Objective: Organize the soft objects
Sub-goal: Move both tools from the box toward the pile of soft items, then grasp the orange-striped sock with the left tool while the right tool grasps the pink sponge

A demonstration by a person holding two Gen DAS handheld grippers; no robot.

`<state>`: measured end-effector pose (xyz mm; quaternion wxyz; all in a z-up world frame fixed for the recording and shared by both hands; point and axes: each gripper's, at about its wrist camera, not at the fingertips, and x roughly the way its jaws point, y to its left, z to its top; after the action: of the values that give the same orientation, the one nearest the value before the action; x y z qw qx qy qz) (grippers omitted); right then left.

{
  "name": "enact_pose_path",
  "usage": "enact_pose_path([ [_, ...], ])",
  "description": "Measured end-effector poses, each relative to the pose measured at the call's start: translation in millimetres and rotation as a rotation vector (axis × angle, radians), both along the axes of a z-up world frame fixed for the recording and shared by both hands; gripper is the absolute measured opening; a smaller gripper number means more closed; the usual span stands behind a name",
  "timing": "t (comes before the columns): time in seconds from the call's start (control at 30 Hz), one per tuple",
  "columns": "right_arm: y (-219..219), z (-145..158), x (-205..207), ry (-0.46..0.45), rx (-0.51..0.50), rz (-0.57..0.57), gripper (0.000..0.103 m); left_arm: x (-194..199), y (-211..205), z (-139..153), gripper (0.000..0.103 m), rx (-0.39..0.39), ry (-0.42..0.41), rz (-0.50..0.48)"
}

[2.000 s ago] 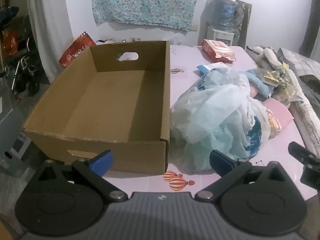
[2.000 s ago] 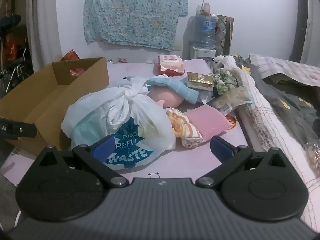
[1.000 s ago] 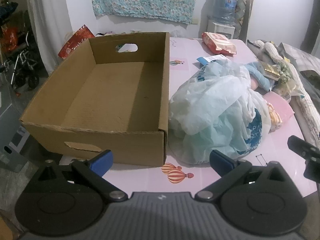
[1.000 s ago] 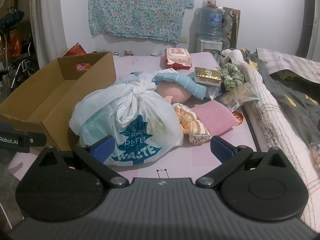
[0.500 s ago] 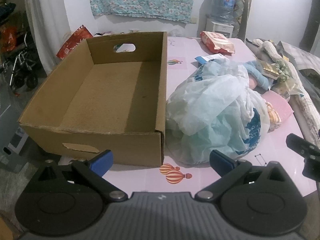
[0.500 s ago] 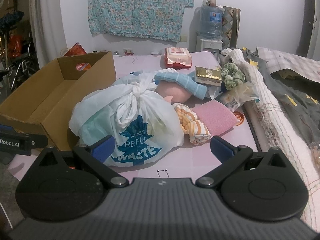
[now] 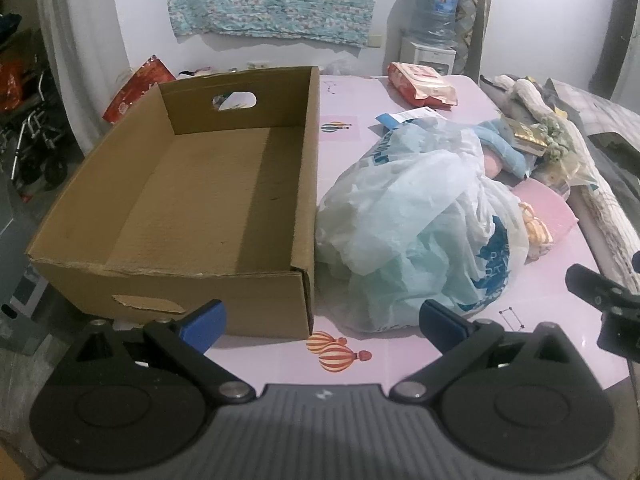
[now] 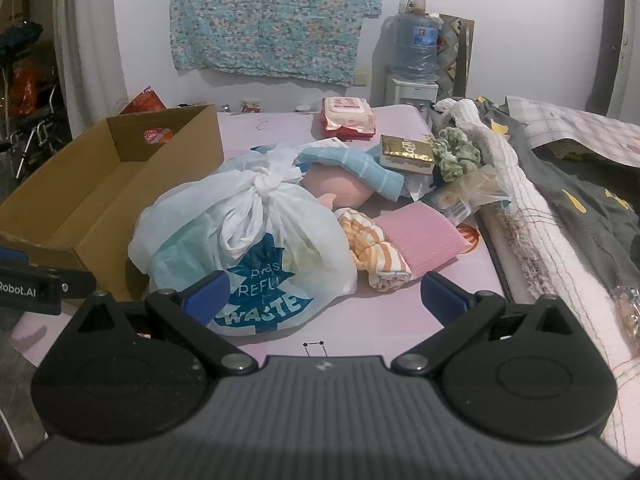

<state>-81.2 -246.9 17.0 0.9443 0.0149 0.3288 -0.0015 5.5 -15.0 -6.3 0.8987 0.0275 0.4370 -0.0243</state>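
Facing the near edge of the pink table, the left gripper was recorded with its blue-tipped fingers spread wide and nothing between them. Ahead on the left stood an open cardboard box, nothing visible inside it; touching its right wall lay a knotted white plastic bag with blue print. Beyond the bag: a light blue towel, a gold packet, a pink cloth and an orange-striped cloth. A red wipes pack lay near the table's far end. In the right wrist view, the right gripper likewise stood open and empty, low over the table's near edge. The bag sat just ahead of it, beside the box. To the bag's right lay the orange-striped cloth, touching the pink cloth. Behind them: a peach soft item partly under the blue towel, the gold packet, and a green scrunchie.
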Motion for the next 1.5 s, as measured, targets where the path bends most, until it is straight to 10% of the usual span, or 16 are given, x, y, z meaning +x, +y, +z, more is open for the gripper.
enact_pose_path([
  [0.9, -3, -5, 5, 0.010, 0.008, 0.002, 0.102, 3, -5, -2, 0.103, 0.014, 0.002, 0.000],
  [1.5, -118, -31, 7, -0.192, 0.165, -0.112, 0.100, 26, -90, 35, 0.086, -0.091, -0.190, -0.329],
])
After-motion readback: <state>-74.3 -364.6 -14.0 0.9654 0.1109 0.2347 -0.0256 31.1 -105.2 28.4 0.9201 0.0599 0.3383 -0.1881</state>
